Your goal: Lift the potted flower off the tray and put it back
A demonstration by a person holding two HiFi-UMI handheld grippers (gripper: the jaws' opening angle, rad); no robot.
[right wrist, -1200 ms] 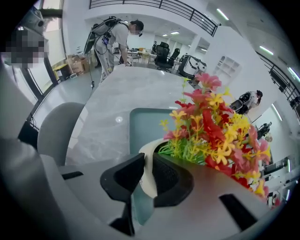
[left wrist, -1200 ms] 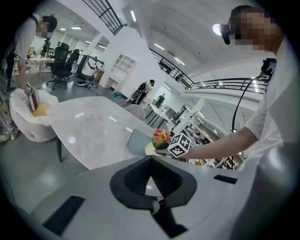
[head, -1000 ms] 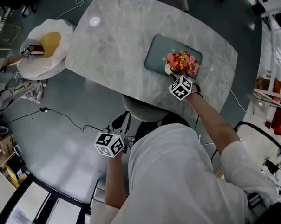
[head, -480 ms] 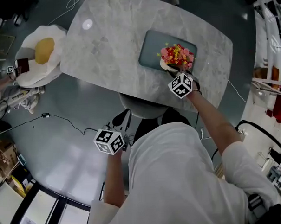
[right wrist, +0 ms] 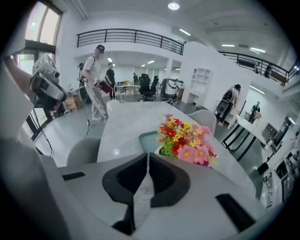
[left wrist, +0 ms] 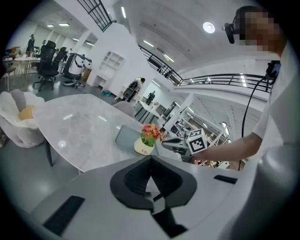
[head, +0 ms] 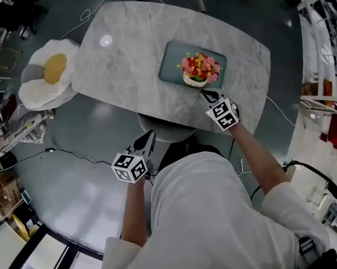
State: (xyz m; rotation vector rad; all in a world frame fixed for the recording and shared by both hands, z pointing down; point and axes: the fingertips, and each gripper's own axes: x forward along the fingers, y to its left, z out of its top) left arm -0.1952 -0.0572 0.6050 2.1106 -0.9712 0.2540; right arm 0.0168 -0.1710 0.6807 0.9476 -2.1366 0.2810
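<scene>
The potted flower [head: 198,68], red, pink and yellow blooms in a white pot, stands upright on the grey-blue tray [head: 171,61] on the marble table [head: 126,55]. My right gripper [head: 209,95] hovers just in front of the pot, near the table's front edge, apart from it. Its jaws are closing to a thin slit with nothing between them [right wrist: 147,157]; the flower [right wrist: 186,139] and tray [right wrist: 146,137] lie just beyond. My left gripper [head: 146,141] hangs shut and empty off the table over a chair. Its own view shows the pot [left wrist: 144,147] and the right gripper [left wrist: 167,140] far ahead.
A grey chair [head: 164,131] is tucked under the table's front edge. A white seat with a yellow cushion [head: 54,68] stands left of the table. Cables run over the floor [head: 74,155]. People [right wrist: 96,79] stand in the far background.
The right gripper has let go of the pot and drawn back and up toward the person. The flower now stands free on the tray. The left gripper has shifted slightly.
</scene>
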